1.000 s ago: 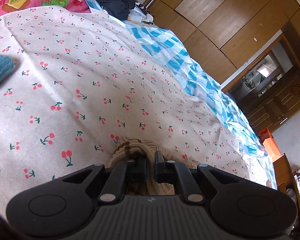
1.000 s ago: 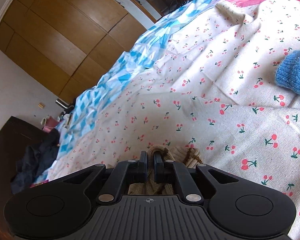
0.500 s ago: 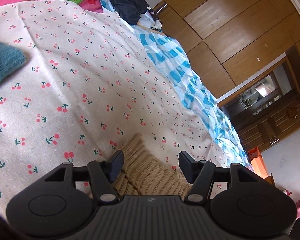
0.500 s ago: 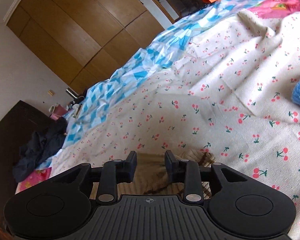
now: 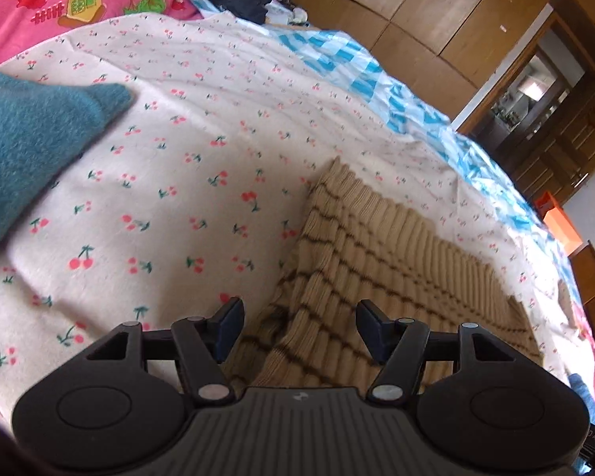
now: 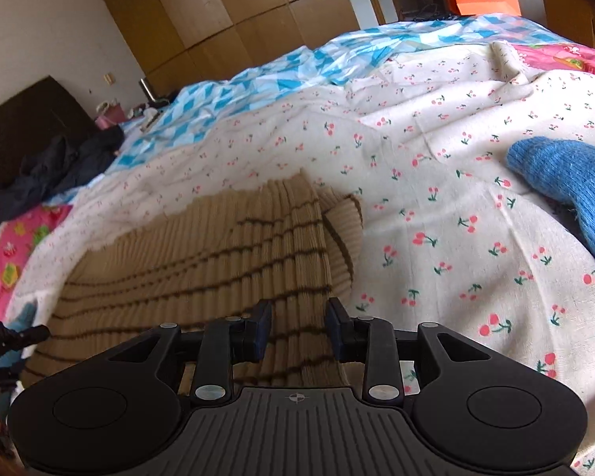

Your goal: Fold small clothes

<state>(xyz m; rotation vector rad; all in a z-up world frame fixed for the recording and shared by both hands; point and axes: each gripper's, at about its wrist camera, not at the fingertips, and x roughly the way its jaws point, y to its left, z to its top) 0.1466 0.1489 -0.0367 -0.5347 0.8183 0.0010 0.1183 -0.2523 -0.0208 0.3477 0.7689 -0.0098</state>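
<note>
A bed fills both wrist views, spread with a cream sheet printed with small red cherries (image 5: 186,182), which runs out ahead of each gripper. Beyond the sheet lies a blue-and-white checked cover (image 6: 258,79), then a wall of brown wooden wardrobe doors (image 5: 436,4). A pink printed quilt (image 5: 79,0) shows at the far left of the left gripper's view, with a heap of dark clothing (image 6: 55,166) beside it, and an orange box (image 6: 482,0) stands past the foot of the bed.

Directly under both grippers lies the tan ribbed knit garment with thin dark stripes (image 5: 377,254), flat on the cherry sheet. Its long side runs from the left gripper across to the right one; the ribs run away from the grippers, the dark stripes crossing them. Seen from the right gripper, one end is doubled over, a plain ribbed fold lying just ahead and to the right of the fingers. A blue knitted piece (image 6: 567,182) rests on the sheet well off to that gripper's right, and a teal knit (image 5: 27,150) fills the left gripper's left edge.

The left gripper (image 5: 299,329) stands wide apart above the tan garment, its jaws having just opened, pressing on nothing. The right gripper (image 6: 298,329) has a narrower gap, its jaws having just been closing over the garment without pinching it.
</note>
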